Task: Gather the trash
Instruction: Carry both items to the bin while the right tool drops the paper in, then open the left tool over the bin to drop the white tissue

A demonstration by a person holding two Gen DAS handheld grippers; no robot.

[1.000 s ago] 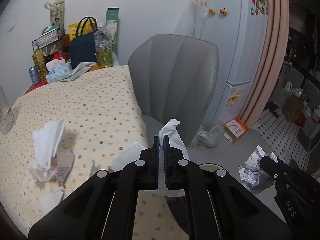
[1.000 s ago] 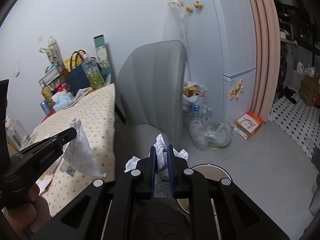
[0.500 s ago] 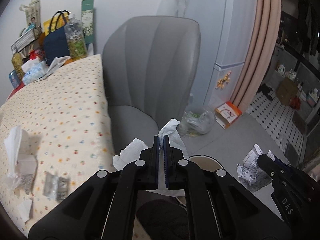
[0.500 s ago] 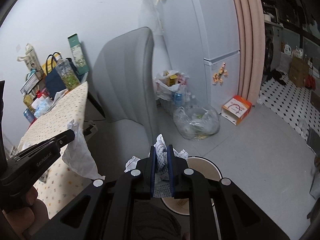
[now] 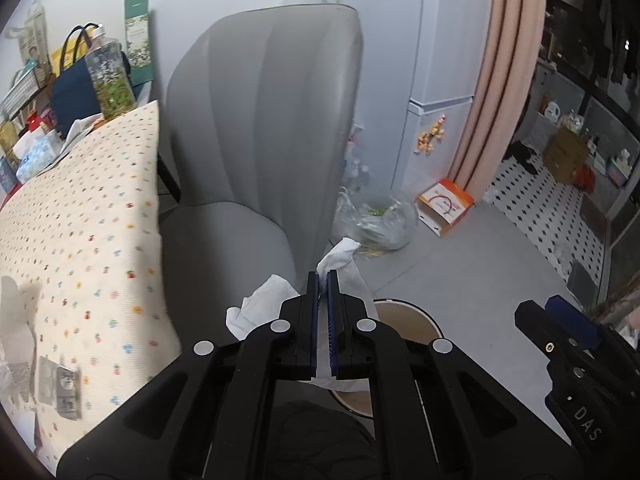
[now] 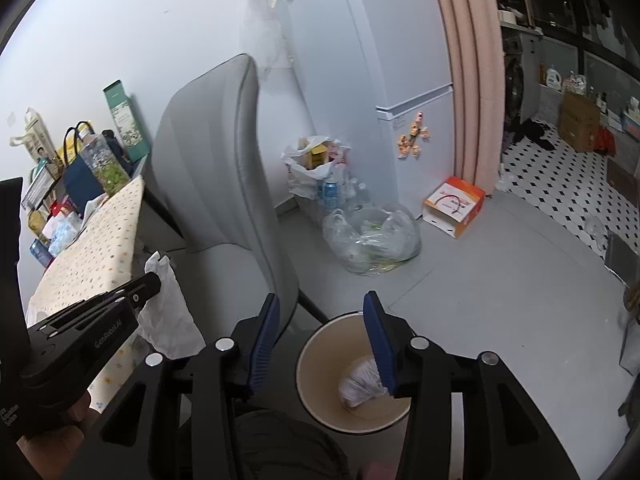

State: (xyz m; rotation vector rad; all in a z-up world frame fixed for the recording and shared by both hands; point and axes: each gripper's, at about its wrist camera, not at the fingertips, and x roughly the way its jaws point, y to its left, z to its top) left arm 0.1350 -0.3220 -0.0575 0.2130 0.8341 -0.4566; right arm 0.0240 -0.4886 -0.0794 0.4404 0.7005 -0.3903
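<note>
Dropping trash into the bin is the step in hand. Far left, the table (image 5: pixel 80 216) under a dotted cloth carries more scraps at its near edge: a white tissue (image 5: pixel 16 320) and a small wrapper (image 5: pixel 66 390), both blurred. Grey chair (image 5: pixel 260 128) stands just right of it. Left tongs (image 5: pixel 323 280) are clamped on a white napkin (image 5: pixel 264 300), which hangs beside the chair seat, not over the bin. Right of that, the round bin (image 6: pixel 316 356) sits on the floor. Right tongs (image 6: pixel 320 312) have just been opening above it; jaws stand apart with nothing between them, and a crumpled paper wad (image 6: pixel 360 380) lies inside the bin. Judgement: next move calls for carrying the napkin rightward until it hangs over the bin mouth, then releasing. Table scraps remain for later.
</note>
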